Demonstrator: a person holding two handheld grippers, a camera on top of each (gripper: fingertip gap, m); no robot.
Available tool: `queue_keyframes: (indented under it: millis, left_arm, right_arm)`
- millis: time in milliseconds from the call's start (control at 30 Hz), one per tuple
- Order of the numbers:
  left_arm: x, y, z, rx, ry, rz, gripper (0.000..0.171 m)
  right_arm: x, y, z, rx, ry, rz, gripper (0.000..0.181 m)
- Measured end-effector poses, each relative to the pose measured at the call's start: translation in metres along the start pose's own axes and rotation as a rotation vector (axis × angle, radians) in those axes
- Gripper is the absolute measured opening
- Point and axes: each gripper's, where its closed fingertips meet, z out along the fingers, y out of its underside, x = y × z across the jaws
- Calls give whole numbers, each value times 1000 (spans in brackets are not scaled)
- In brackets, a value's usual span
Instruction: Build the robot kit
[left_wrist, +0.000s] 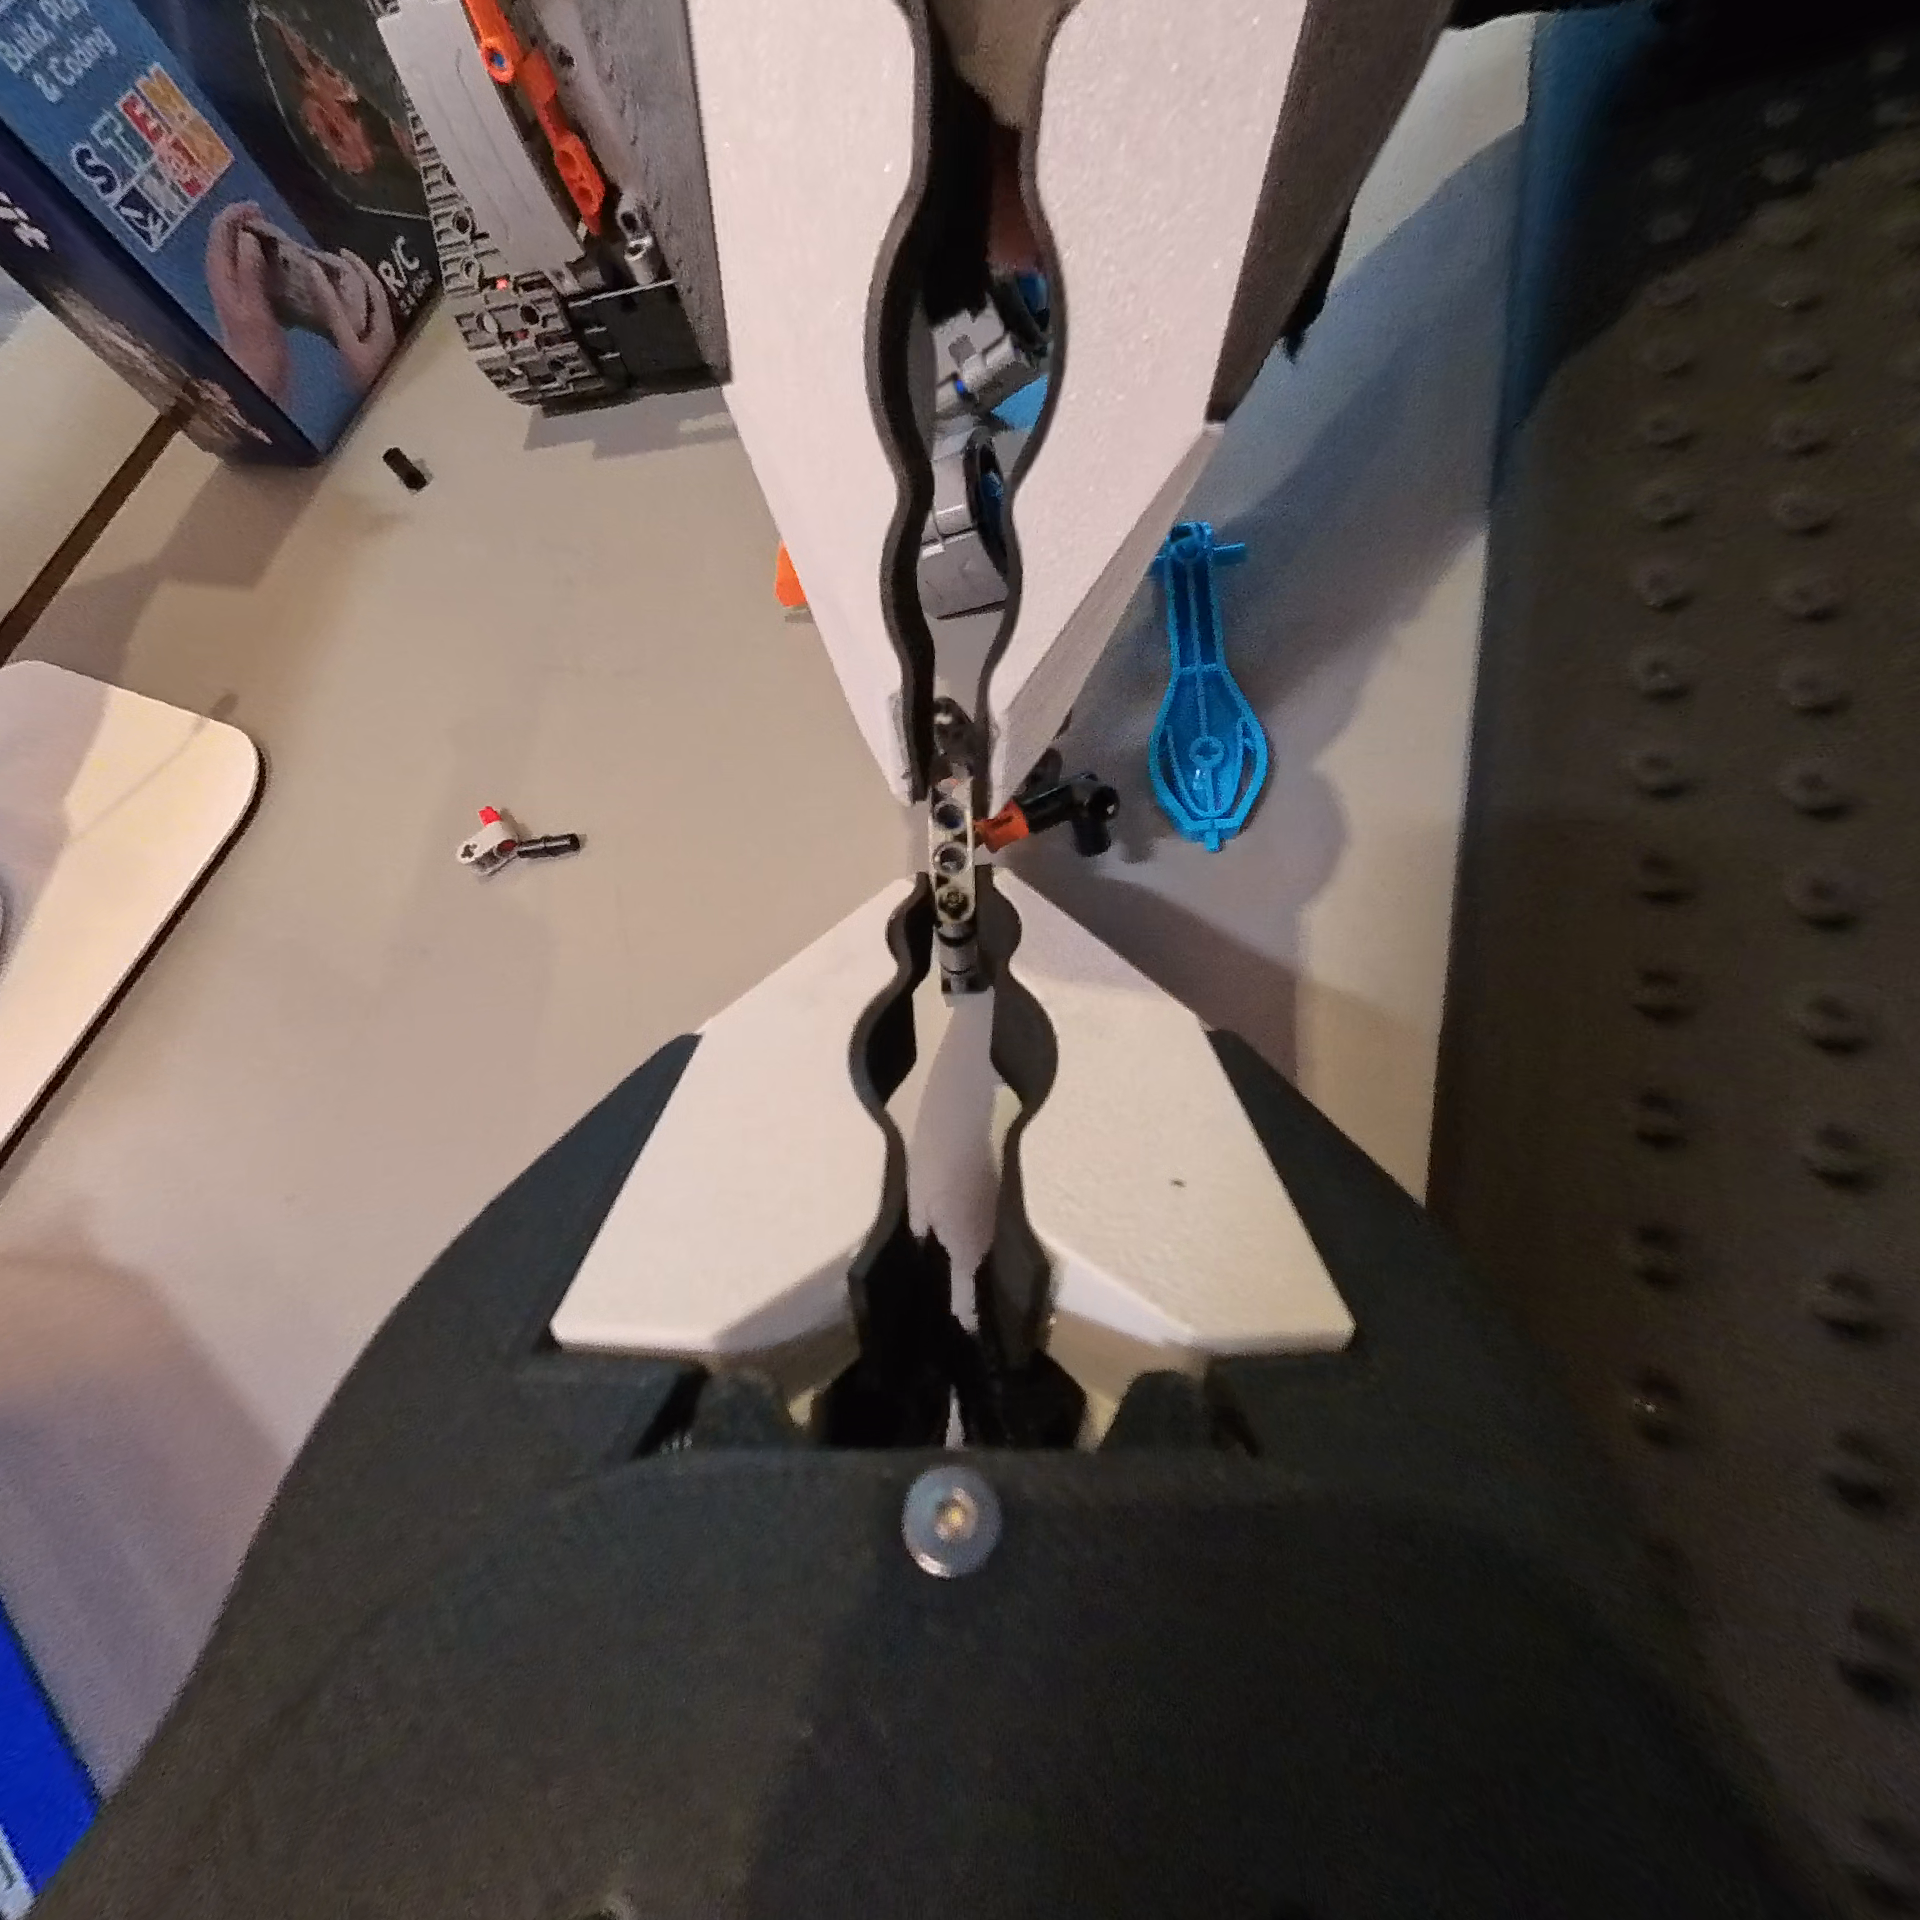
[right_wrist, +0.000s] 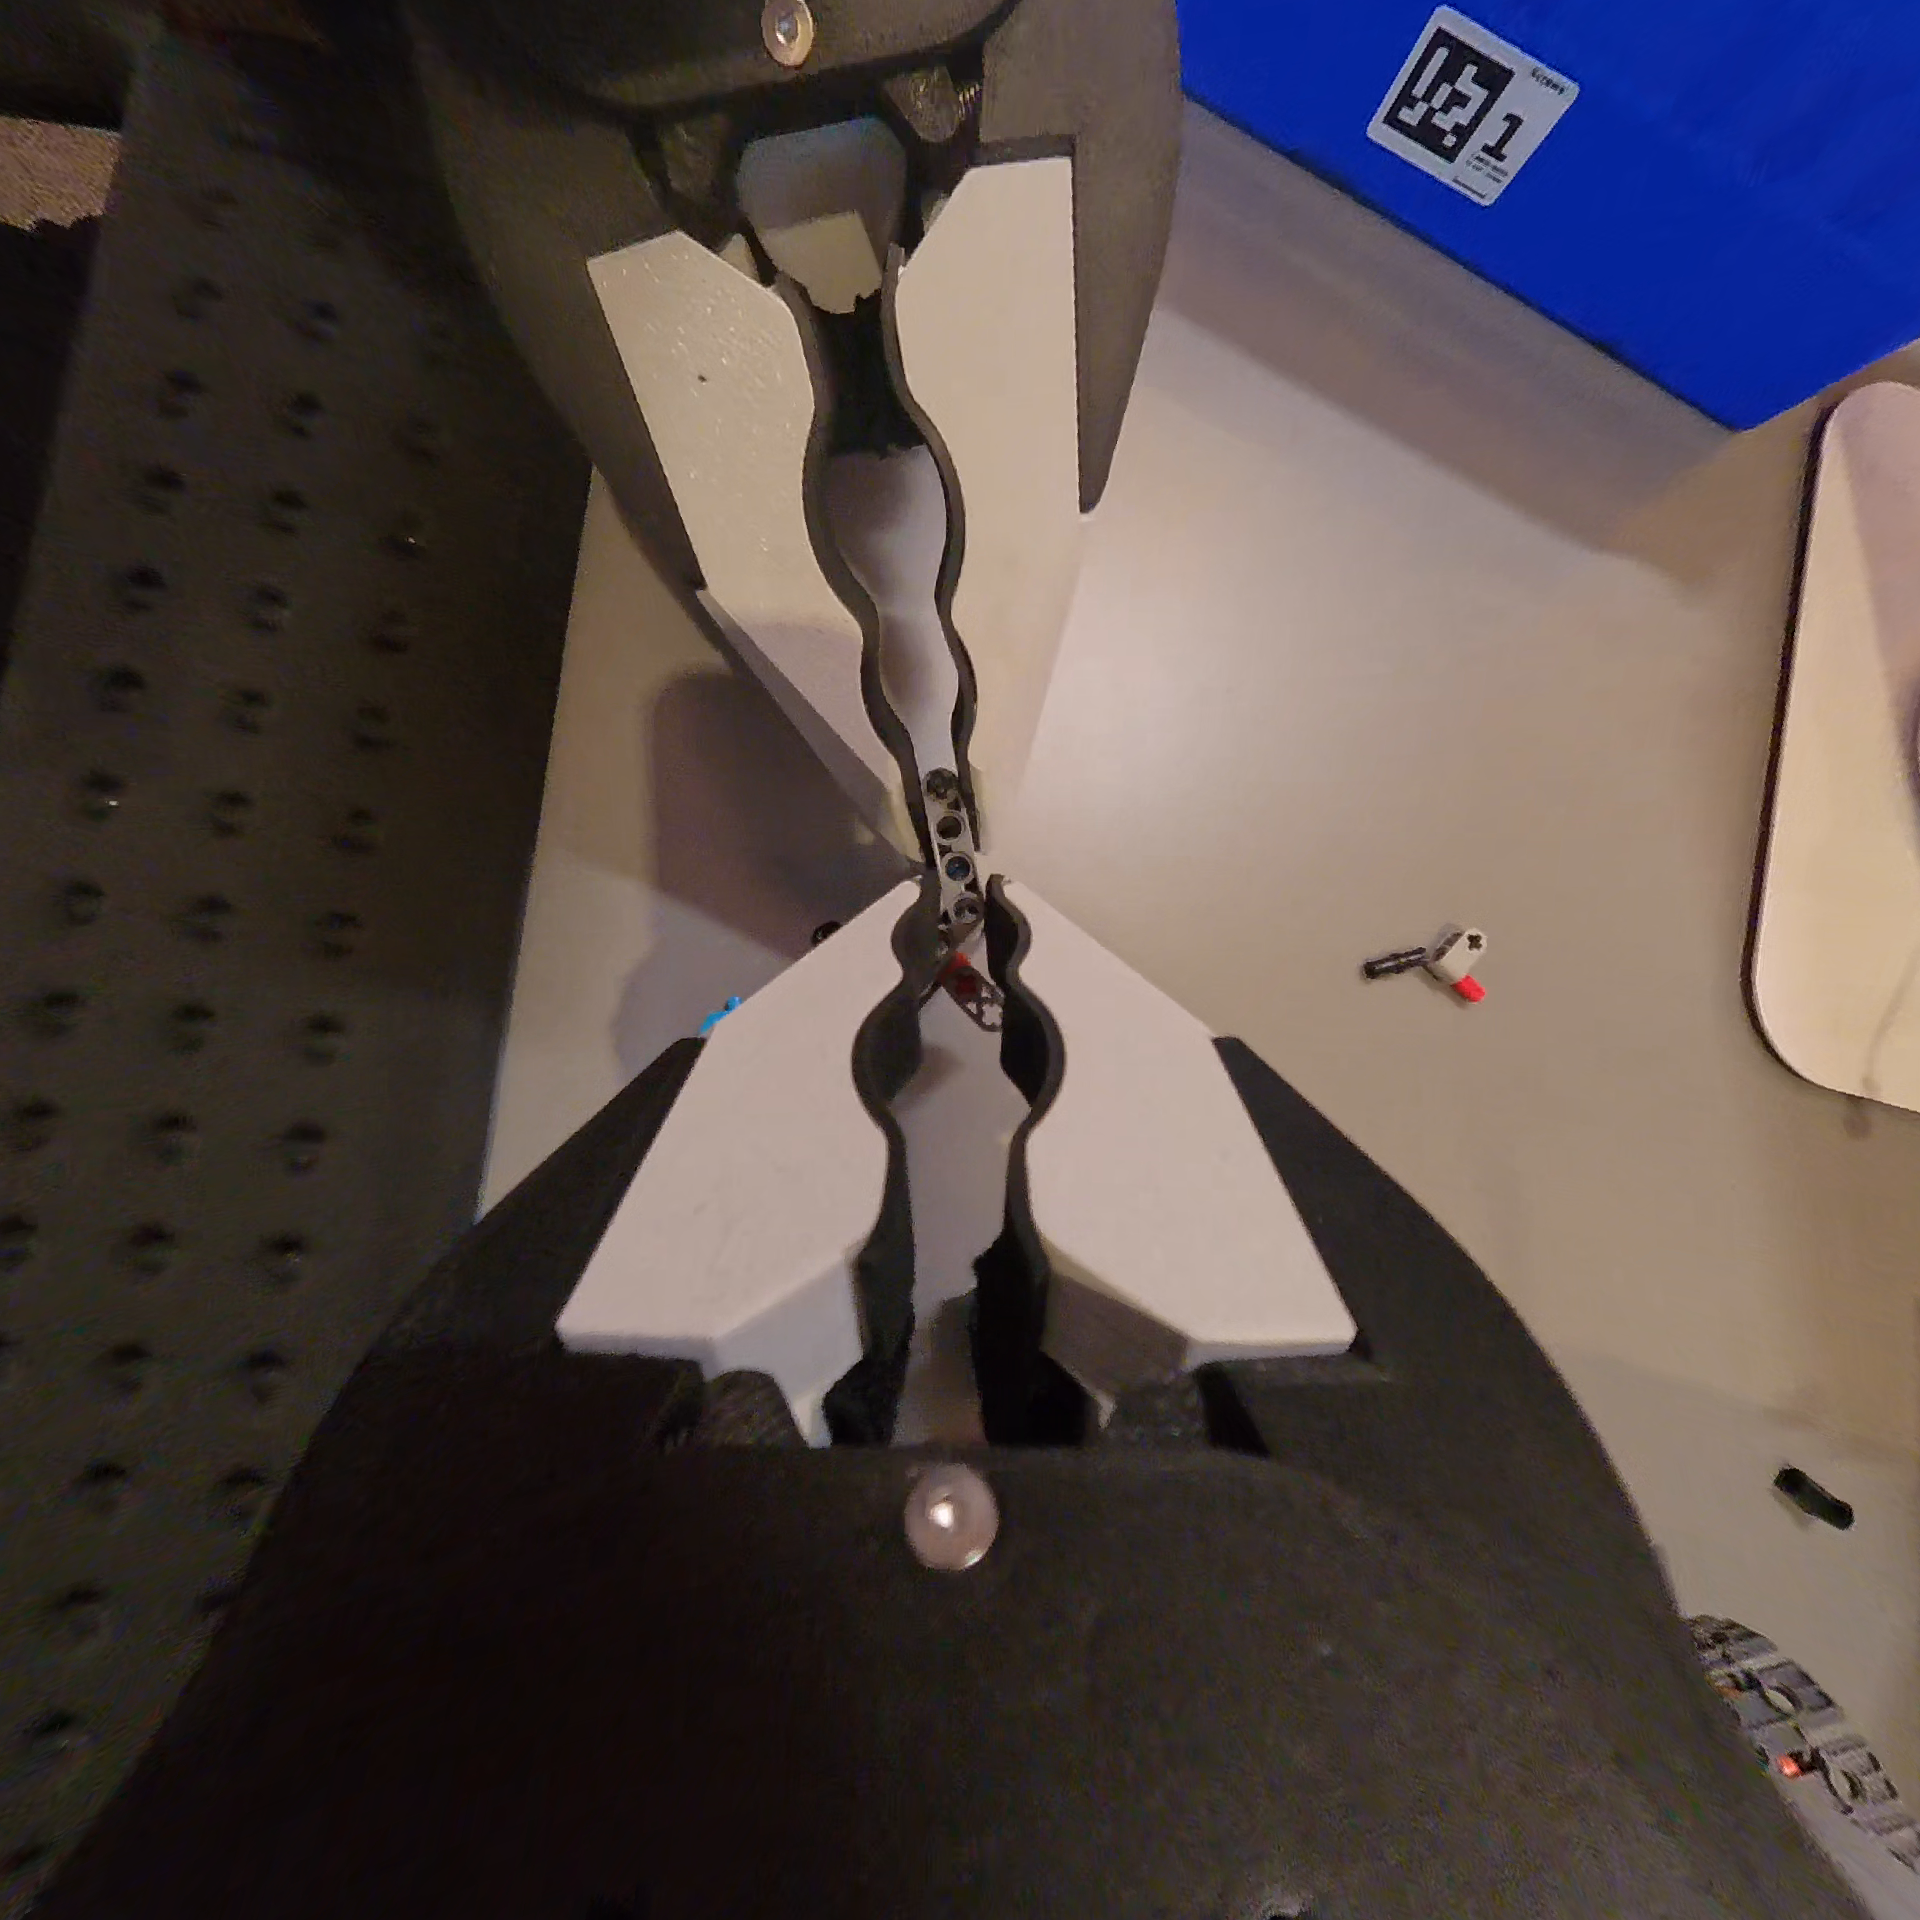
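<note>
Plainly, left gripper (left_wrist: 953, 894) and right gripper (right_wrist: 961, 902) met tip to tip over pale table (left_wrist: 520, 1039) — both clamped on same perforated grey beam (left_wrist: 953, 857), one at each end. Small black-and-orange connector (left_wrist: 1049, 812) stuck out just right of left tips. Blue paddle-shaped piece (left_wrist: 1205, 717) lay near, farther right. White-red connector with black pin (left_wrist: 509, 840) sat well left. Printed toy box (left_wrist: 187, 208) stood far ahead-left, contents hidden; blue bin (right_wrist: 1610, 187) ahead-right of right gripper — inside not visible.
</note>
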Motion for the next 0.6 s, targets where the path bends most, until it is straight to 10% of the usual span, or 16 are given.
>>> queue_keyframes:
  millis: [600]
  left_arm:
    - [2,17,14,-17,38,22,6]
  right_arm:
    - [-1,10,12,37,-25,12,5]
